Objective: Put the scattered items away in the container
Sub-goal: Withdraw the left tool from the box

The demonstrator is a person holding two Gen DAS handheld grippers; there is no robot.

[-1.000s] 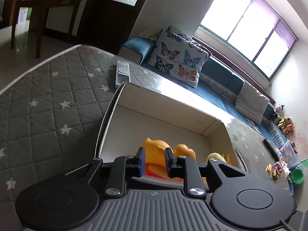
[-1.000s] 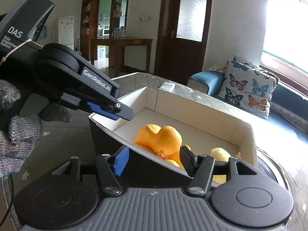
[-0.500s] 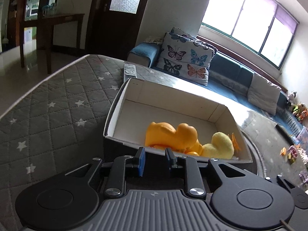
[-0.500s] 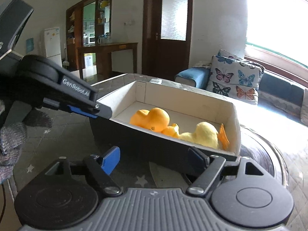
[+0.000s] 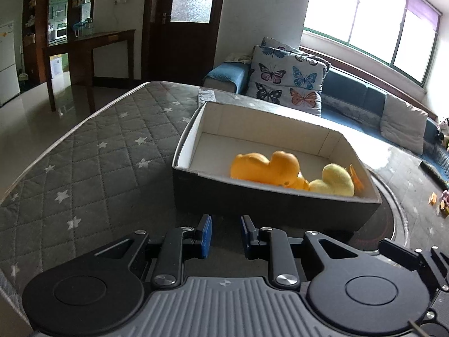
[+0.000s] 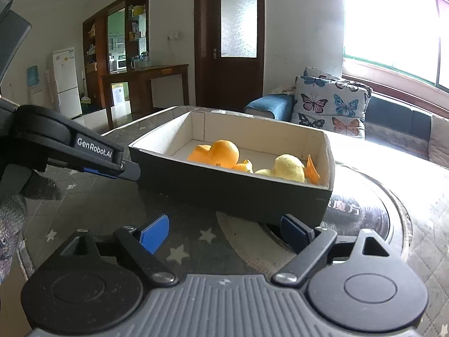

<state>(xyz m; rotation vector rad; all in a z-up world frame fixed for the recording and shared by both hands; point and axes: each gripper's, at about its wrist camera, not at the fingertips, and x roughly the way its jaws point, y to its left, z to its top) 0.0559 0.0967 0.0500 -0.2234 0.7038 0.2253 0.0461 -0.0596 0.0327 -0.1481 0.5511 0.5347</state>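
Observation:
A box point(image 5: 275, 196), black outside and white inside, stands on the grey quilted cover. In it lie an orange rubber duck point(image 5: 263, 167) and a yellow plush duck point(image 5: 334, 181). My left gripper point(image 5: 226, 234) hovers just short of the box's near wall, open by a narrow gap with nothing between its jaws. In the right wrist view the box point(image 6: 238, 193), orange duck point(image 6: 221, 151) and plush duck point(image 6: 289, 167) lie ahead. My right gripper point(image 6: 224, 229) is in front of the near wall, its jaws opening wide and empty. The left gripper point(image 6: 129, 170) juts in from the left, held by a gloved hand point(image 6: 11, 216).
A remote control point(image 5: 205, 95) lies behind the box. The star-patterned cover point(image 5: 98, 154) ends at an edge on the left. A round dark disc point(image 6: 364, 216) lies under the box's right end. A sofa with a butterfly cushion point(image 5: 286, 80) runs behind.
Both grippers have drawn back from the box, which now lies fully ahead of them. The right jaws, earlier astride the near wall, have spread wide. The left gap looks the same.

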